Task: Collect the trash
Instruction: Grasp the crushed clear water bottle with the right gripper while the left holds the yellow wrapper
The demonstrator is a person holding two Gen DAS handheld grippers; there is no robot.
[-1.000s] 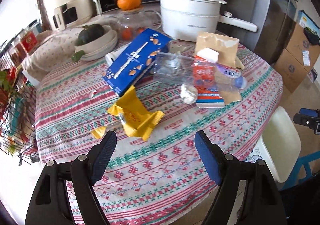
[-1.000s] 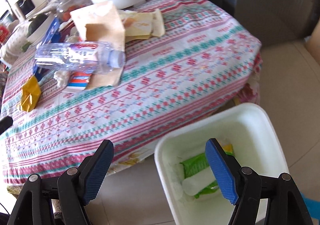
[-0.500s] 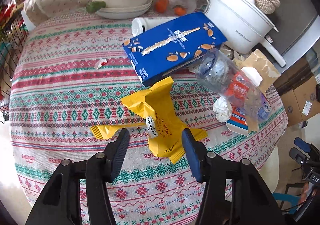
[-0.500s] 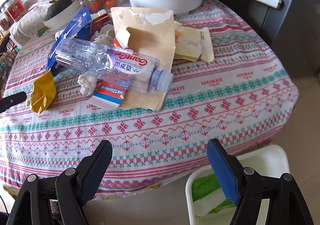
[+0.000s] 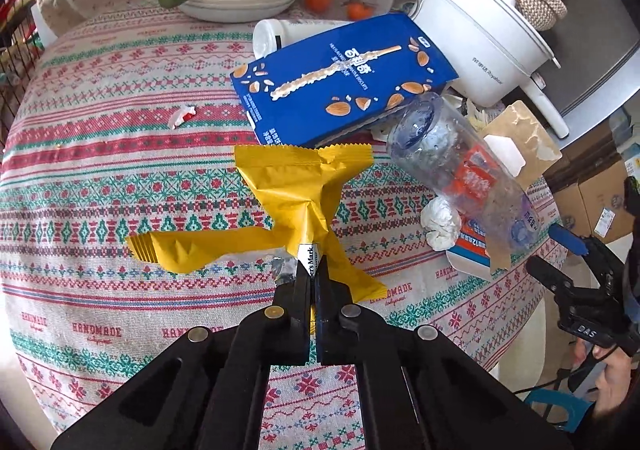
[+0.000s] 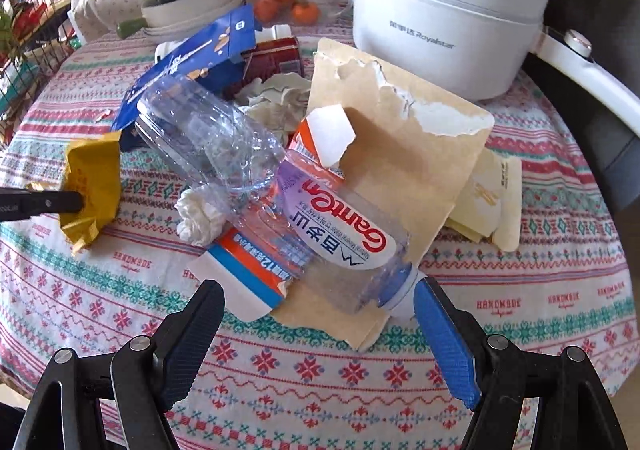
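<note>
Your left gripper (image 5: 313,278) has just been closing and now it's pinched tight on the yellow wrapper (image 5: 296,190), catching it at the white label strip in the middle, with the rest of the foil fanning out on the tablecloth (image 5: 100,178) ahead of the jaws. That 1 is caught.

Your right gripper (image 6: 320,330) is spread wide and holds nothing. Right in front of it lies the clear plastic bottle (image 6: 280,202), on its side over the torn brown paper bag (image 6: 404,154) and an orange-and-blue carton (image 6: 244,262). Watch the axis: it runs diagonally, cap end nearest your right-hand blue pad, base pointing away toward the blue almond box (image 6: 192,62). Your jaws straddle the cap end, not yet touching. I'd say this hand is the nearer 1 for the bottle; cross its long axis and you should get a clean bite.

Beyond sit a crumpled tissue (image 6: 200,216) and the white cooker (image 6: 448,22).
</note>
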